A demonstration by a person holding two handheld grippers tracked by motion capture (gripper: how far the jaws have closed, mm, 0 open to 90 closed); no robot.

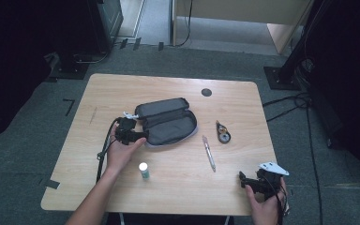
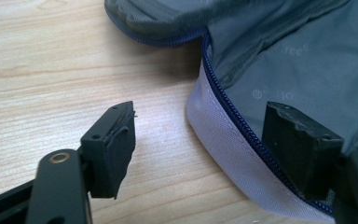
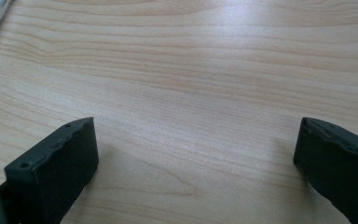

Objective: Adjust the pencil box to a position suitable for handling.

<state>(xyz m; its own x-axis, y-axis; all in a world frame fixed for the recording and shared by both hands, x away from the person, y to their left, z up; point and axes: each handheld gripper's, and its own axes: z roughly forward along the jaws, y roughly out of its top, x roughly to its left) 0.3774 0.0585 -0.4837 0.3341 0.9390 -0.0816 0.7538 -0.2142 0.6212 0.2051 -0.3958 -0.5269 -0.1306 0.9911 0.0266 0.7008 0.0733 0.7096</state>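
Wooden surface point(image 1: 178, 187), centre: left tongs point(image 2: 200, 140) part-open astride the pencil case point(image 1: 168, 123) rim, gripping nothing, may snag lining; right tongs point(image 3: 196, 158) wide, empty.

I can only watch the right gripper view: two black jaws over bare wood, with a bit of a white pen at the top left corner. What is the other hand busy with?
Observer: The left gripper is at the edge of an open grey pencil case; one jaw is outside its wall, the other inside, not yet pressing it.
Operator: Is anything else on the table?
Observer: A small white-capped tube stands in front of the case.
Operator: And near that pen?
Observer: Beyond the pen lies a small black tape dispenser.
Operator: Where is my gripper?
Observer: The right gripper sits at the table's near right corner, jaws open.
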